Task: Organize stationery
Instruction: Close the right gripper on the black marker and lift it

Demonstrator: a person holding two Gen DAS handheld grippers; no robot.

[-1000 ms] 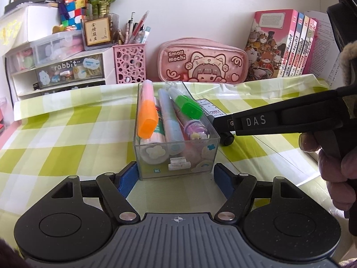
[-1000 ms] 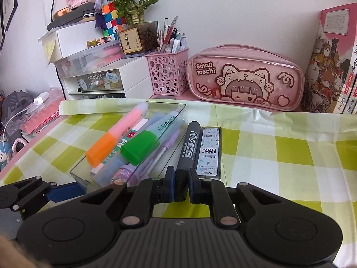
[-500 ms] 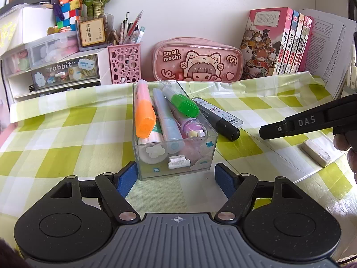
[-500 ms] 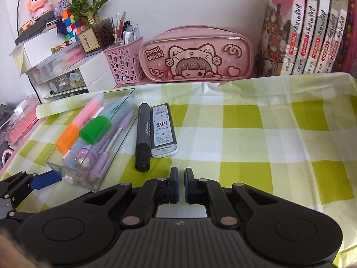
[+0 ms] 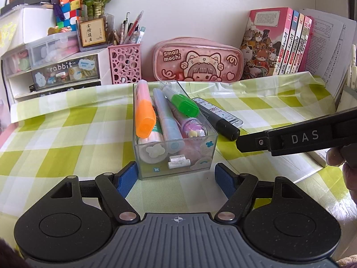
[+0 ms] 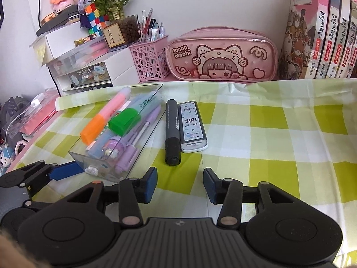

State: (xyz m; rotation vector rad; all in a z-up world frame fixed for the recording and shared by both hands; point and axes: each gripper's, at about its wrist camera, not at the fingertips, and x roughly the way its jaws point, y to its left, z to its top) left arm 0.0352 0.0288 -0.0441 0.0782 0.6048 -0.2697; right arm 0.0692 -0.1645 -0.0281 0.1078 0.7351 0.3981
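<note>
Far left, at the back: drawers (image 5: 64,73) lettered "rabbit", with a small "HAPPY DAY" sticker. Above them, a framed card with Chinese characters, too small to read. Next, a pink cup (image 5: 126,63) of pens.

Left claw (image 5: 176,176) released, jaws wide to either side of the near end of the box (image 5: 176,156), not touching it. In the box, lying lengthwise away from the claw: orange pen (image 5: 144,111), pale blue pen, green-capped pen (image 5: 184,105) printed "HIGH…" on its barrel in the right view, lilac pens.

Centre back, a pouch (image 6: 223,55) reading "Small mochi".

Right claw (image 6: 179,184) released, empty, hovering over the tabletop (image 6: 279,134). Straight ahead of it, close: marker (image 6: 172,131), black, on the tabletop just right of the box, long axis running directly away from the claw, capped end nearest. Touching it on the right, parallel, a lead case (image 6: 192,127) marked "100" and "0.5", brand perhaps "M&G", blurred. Right claw clearly nearer both than the left; likely the marker as next pick, then into the box to the left. Jaws already across the marker's axis, so probably only a short reach forward and down.

In the left view, "DAS" on the right claw's arm (image 5: 303,135).

Far right: books (image 6: 323,26) with Chinese titles, numerals on the spines, unclear.
</note>
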